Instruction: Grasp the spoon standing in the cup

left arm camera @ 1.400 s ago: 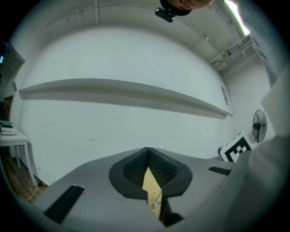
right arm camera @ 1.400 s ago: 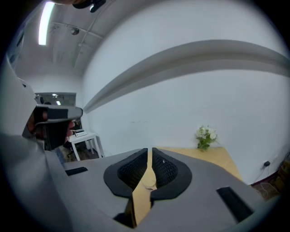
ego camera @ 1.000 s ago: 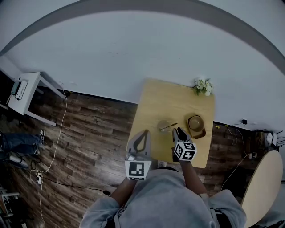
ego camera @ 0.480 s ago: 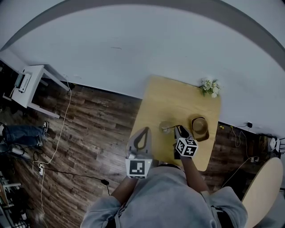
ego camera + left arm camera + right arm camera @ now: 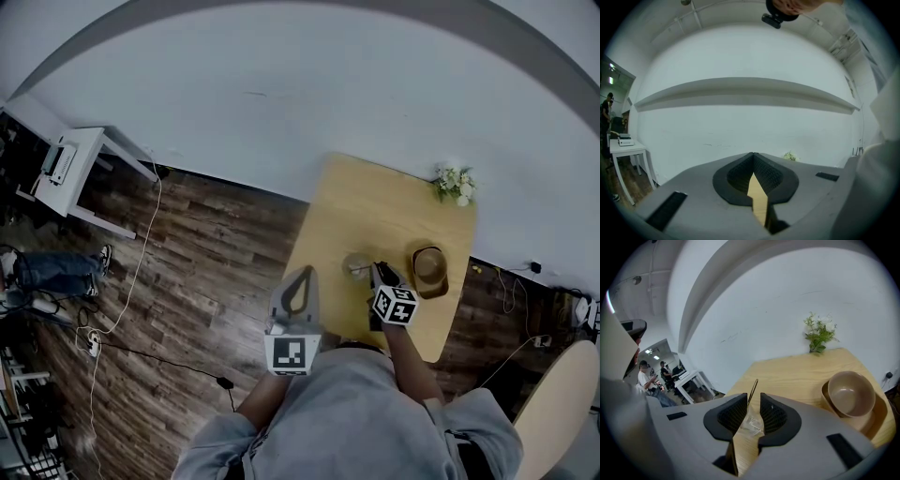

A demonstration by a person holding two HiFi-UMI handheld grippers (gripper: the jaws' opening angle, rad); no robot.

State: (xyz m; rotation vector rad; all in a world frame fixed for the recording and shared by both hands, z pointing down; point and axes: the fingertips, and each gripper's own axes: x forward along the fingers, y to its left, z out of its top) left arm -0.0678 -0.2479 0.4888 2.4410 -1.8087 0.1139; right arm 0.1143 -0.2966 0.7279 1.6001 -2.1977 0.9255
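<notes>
- A white side table [image 5: 70, 161] stood on the wooden floor at the far left, well apart from the work; what lay on it was too small to identify.
- The left gripper [image 5: 753, 160] was held short of the table [image 5: 375, 206]; its jaws met at the tips with nothing between them, and only a sliver of tabletop showed below them.
- The clear cup [image 5: 751, 423] stood near the table's middle and was hard to make out, since it appeared only as pale glints in the gap of the right gripper [image 5: 753, 397].
- The spoon [image 5: 753, 388] stood in the cup, its thin handle rising just past the jaw tips and its bowl end hidden.
- The right gripper's jaws stood apart to either side of the cup and were not closed on the spoon.
- A brown bowl [image 5: 851, 394] sat on a plate [image 5: 877, 417], partly cut off by the gripper body.
- A sprig of flowers [image 5: 819, 333] stood at the far edge.
</notes>
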